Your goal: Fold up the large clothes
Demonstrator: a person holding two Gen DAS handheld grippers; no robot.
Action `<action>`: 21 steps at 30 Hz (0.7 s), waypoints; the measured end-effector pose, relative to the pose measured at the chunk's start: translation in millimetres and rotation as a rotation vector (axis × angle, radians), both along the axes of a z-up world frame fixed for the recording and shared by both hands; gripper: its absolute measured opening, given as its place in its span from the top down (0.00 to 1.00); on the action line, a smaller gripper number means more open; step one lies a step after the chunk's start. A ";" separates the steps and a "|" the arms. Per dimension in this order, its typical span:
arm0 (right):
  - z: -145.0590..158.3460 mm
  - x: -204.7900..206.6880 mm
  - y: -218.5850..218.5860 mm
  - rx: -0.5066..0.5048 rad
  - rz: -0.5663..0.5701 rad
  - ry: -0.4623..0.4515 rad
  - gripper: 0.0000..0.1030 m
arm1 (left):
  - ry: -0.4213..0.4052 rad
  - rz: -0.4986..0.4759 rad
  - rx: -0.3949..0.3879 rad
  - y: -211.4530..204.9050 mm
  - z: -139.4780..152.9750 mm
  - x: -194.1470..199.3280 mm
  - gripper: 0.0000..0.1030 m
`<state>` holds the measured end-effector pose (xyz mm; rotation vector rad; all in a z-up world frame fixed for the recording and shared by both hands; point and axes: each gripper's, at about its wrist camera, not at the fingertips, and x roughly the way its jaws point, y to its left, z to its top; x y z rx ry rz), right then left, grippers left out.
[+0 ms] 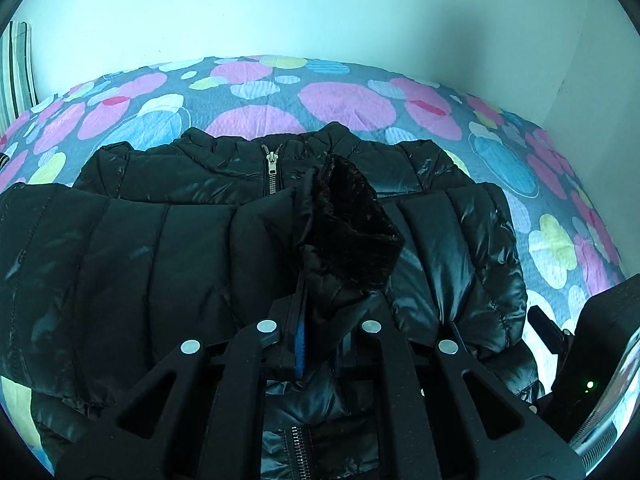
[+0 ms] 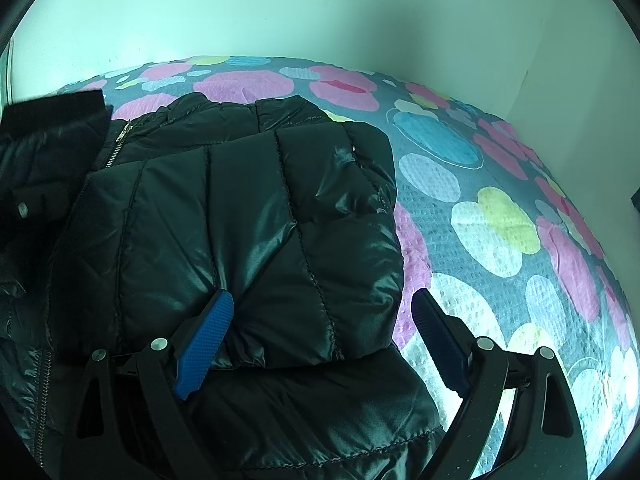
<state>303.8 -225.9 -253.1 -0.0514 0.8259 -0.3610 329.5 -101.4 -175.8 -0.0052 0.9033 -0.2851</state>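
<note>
A black quilted puffer jacket (image 1: 160, 248) lies front up on the bed, zipper (image 1: 272, 172) closed, collar away from me. My left gripper (image 1: 316, 320) is shut on the fur-lined cuff (image 1: 352, 224) of the left sleeve and holds it raised over the jacket's chest. The right sleeve (image 2: 256, 248) lies folded across the jacket body. My right gripper (image 2: 324, 320) is open and empty over that sleeve; its left blue pad (image 2: 204, 344) rests on the fabric, the right pad (image 2: 440, 340) is over the bedspread.
The flowered bedspread (image 2: 500, 240) covers the bed around the jacket. White walls meet in a corner at the far right (image 1: 556, 92). A striped cloth (image 1: 16, 72) hangs at the far left. The right gripper's body (image 1: 600, 340) shows at the left view's right edge.
</note>
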 end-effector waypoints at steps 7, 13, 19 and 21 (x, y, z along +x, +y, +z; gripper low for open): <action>0.3 0.1 0.4 0.000 0.000 0.000 0.14 | -0.004 -0.009 0.015 -5.9 1.2 -4.0 0.70; 0.8 -0.3 0.7 -0.001 0.000 -0.001 0.14 | -0.047 -0.002 0.026 9.5 23.4 -29.9 0.35; 2.0 -0.3 0.5 -0.001 -0.001 -0.005 0.14 | -0.158 0.076 0.040 75.2 58.0 -69.9 0.20; 7.0 -2.0 0.8 -0.002 0.000 -0.014 0.14 | -0.179 0.135 0.097 104.1 60.5 -76.7 0.19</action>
